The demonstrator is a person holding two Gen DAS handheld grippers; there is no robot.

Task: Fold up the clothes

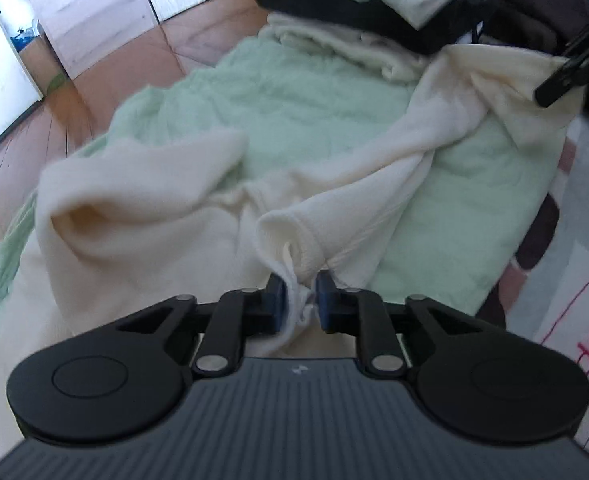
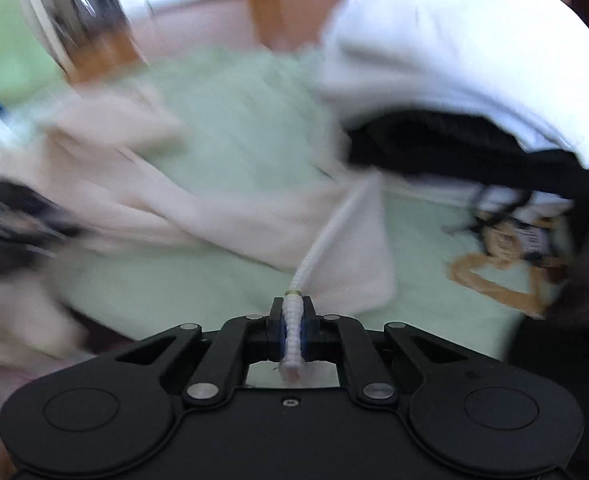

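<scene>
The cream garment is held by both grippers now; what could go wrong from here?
1. The right gripper pinches only the drawstring, not cloth; a pull may drag the cord out rather than lift the cream garment.
2. The left gripper holds a thin bunched edge, which may slip.
3. The folded stack lies close behind; spreading could knock it.

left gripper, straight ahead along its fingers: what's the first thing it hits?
Probably the cream garment itself: the left gripper already pinches a bunched edge of it, and its hemmed fold sits right beyond the fingertips. Past that lies the green blanket. Depth is hard to judge through the fisheye.
</scene>
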